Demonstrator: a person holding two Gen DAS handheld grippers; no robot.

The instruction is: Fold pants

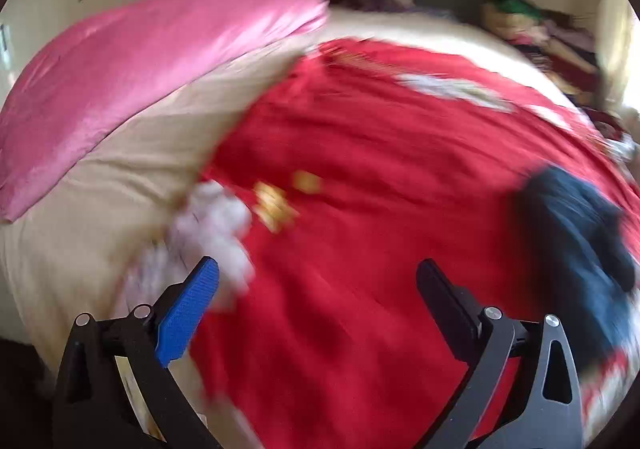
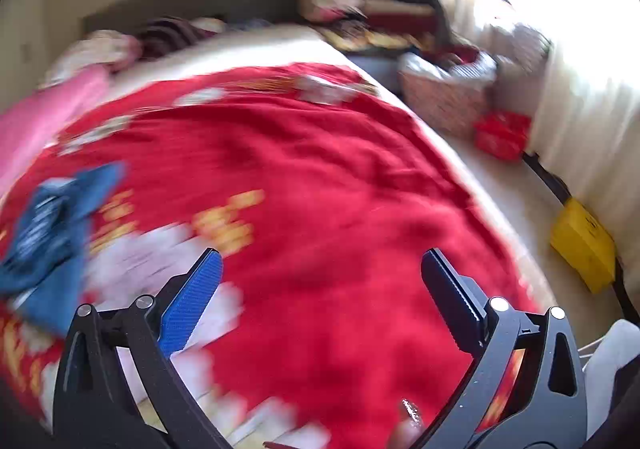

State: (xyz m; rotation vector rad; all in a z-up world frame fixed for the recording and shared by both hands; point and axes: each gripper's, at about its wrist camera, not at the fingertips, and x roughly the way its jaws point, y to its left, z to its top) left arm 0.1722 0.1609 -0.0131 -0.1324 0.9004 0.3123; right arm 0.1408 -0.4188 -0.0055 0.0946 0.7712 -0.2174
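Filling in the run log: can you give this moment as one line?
stage: approach | left gripper: open, empty | right gripper: open, empty | blue pants: crumpled on red blanket, unfolded | views: motion-blurred

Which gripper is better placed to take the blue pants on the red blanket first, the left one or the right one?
Probably the left. In its view the blue pants lie just right of the open left gripper, near its dark finger. The right gripper, also open and empty, sees them farther off to its left. Blur makes this uncertain.

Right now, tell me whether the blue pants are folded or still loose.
Loose: the blue pants lie crumpled in an uneven heap on the red blanket, no neat edges; blur hides detail.
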